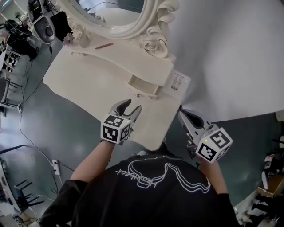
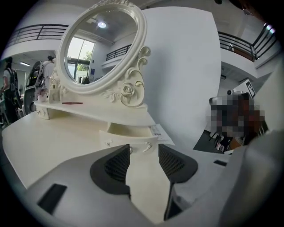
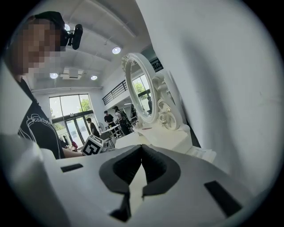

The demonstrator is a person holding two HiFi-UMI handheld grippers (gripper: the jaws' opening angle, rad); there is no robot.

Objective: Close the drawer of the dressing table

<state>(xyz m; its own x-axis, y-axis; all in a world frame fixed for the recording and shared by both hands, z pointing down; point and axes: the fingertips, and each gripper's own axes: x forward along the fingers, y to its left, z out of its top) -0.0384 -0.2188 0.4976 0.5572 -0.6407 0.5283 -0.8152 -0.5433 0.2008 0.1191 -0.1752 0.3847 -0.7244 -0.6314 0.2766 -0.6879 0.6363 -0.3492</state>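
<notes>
The drawer (image 1: 143, 86) stands open, pulled out from under the raised shelf near the right end of the dressing table, below the carved foot of the oval mirror (image 1: 116, 11). Its front panel faces the person and carries small knobs (image 2: 146, 146). A printed sheet (image 1: 179, 81) lies just beside it at 3 o'clock.

In the head view the left gripper (image 1: 130, 107) hovers over the counter (image 1: 84, 84) at 7 o'clock of the drawer, near its front but apart from it. The forearm reaches in from below and the gripper points toward 1 o'clock. Its fingers (image 2: 116, 165) are set moderately apart with only bare counter between them, lined up roughly on the right-hand knob.

The right gripper (image 1: 185, 116) is held back off the counter's edge, at 4 o'clock of the drawer, angled toward 11 o'clock. Its fingertips are pressed together and hold nothing.

The likely step is a push on the drawer front, which has not begun. A push on one end of the panel could skew the drawer and jam it. The parted fingers could snag on a knob, or ride over the top edge into the open drawer. Too hard a shove could rock the mirror and whatever stands on the shelf.
</notes>
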